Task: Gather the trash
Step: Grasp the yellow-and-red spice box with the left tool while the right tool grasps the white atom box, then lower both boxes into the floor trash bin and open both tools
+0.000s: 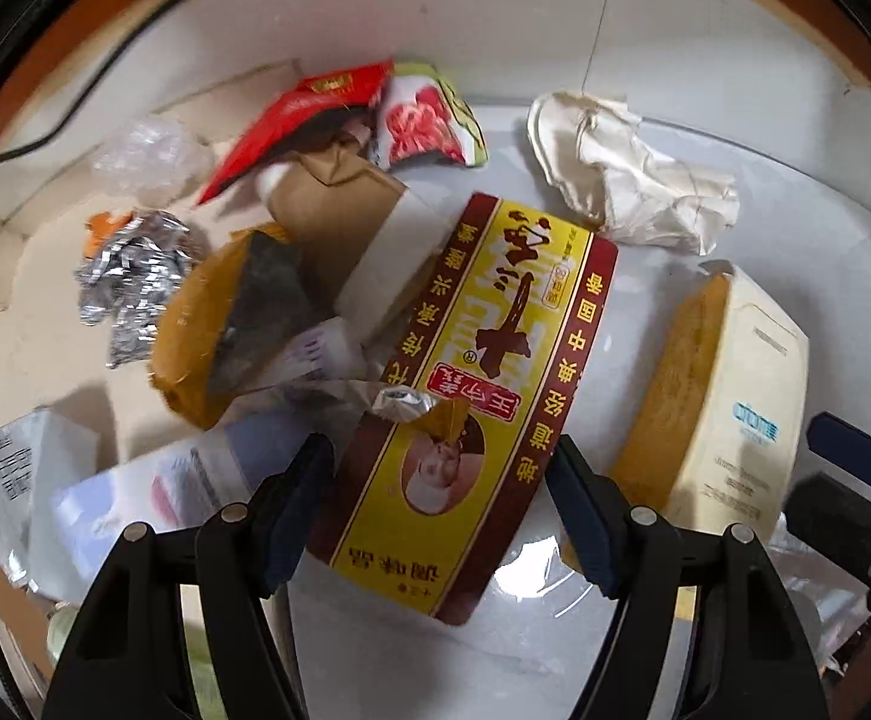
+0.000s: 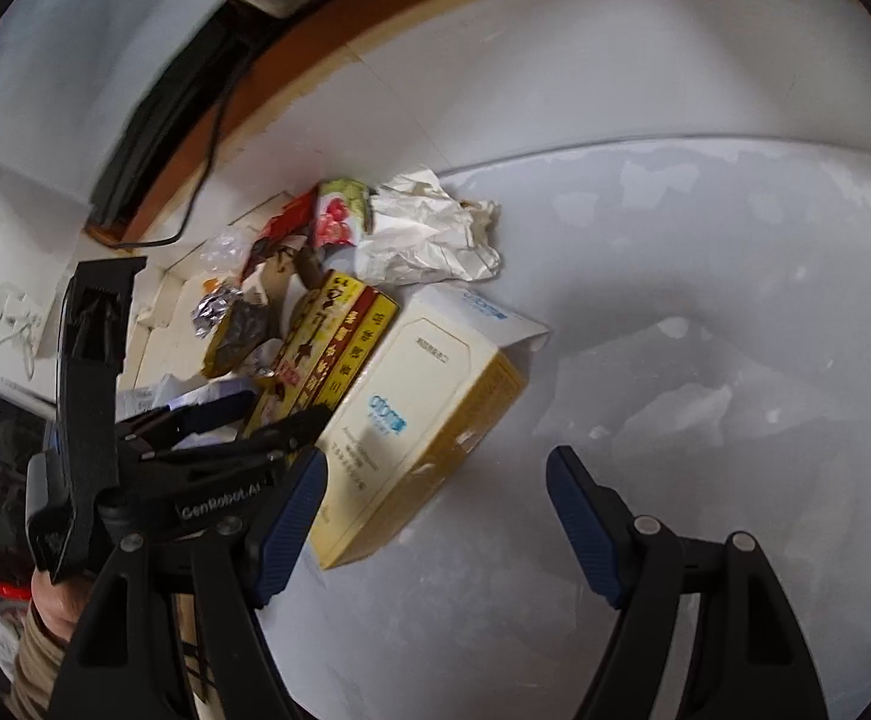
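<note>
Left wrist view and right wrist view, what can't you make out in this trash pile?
- Left wrist view: the near end of the flat yellow and red cardboard box lies behind the left gripper fingers.
- Left wrist view: the white papers at lower left are blurred, print unreadable.
- Right wrist view: the left gripper's body covers the pile's near left part.

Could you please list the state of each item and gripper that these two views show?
Left gripper: open, straddling the box without pressing it.
Right gripper: open, nothing between the fingers.
Red and yellow box: lying flat, closed.
Cream box: lying on its side, end flap open.
White paper: crumpled.
Foil wrapper: crumpled.
Red packet: torn open.
</note>
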Demonstrator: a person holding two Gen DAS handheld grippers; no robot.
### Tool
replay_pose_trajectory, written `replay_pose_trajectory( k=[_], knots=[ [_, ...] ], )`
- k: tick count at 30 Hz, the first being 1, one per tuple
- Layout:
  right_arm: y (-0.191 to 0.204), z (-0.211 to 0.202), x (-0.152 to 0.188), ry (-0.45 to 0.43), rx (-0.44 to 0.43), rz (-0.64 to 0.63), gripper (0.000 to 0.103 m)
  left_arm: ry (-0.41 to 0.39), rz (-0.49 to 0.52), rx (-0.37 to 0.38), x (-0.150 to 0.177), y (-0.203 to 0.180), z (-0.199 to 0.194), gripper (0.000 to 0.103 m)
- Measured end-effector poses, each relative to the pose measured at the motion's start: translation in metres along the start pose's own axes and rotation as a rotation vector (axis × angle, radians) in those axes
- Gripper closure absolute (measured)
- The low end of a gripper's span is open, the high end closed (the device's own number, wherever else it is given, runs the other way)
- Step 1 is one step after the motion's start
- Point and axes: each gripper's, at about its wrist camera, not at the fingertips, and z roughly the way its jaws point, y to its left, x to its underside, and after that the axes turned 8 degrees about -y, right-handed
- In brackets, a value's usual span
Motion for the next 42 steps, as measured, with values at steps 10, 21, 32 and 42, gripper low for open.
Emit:
replay_pose_trajectory(
  k=[10, 21, 32, 42],
  knots=[
    [0.011, 0.028, -0.011, 0.007, 0.073, 0.067, 0.026, 0.017, -0.003, 0.045, -0.014, 0.018, 0.022, 0.032],
    [0.025, 0.042, -0.015, 0.031, 0.181, 0.02, 0.034, -0.05, 0.006, 0.02, 0.002, -0.002, 0.006, 0.037],
    [-0.004, -0.002, 0.011, 0.0, 0.063, 0.028, 0.047, -0.118, -0.062, 0.064, 0.068, -0.017, -0.039, 0.038],
    [0.015, -0.057, 0.083, -0.02, -0.063, -0.166, 0.047, -0.202, -0.15, 0.043, 0.197, -0.021, -0.103, 0.038]
  ],
)
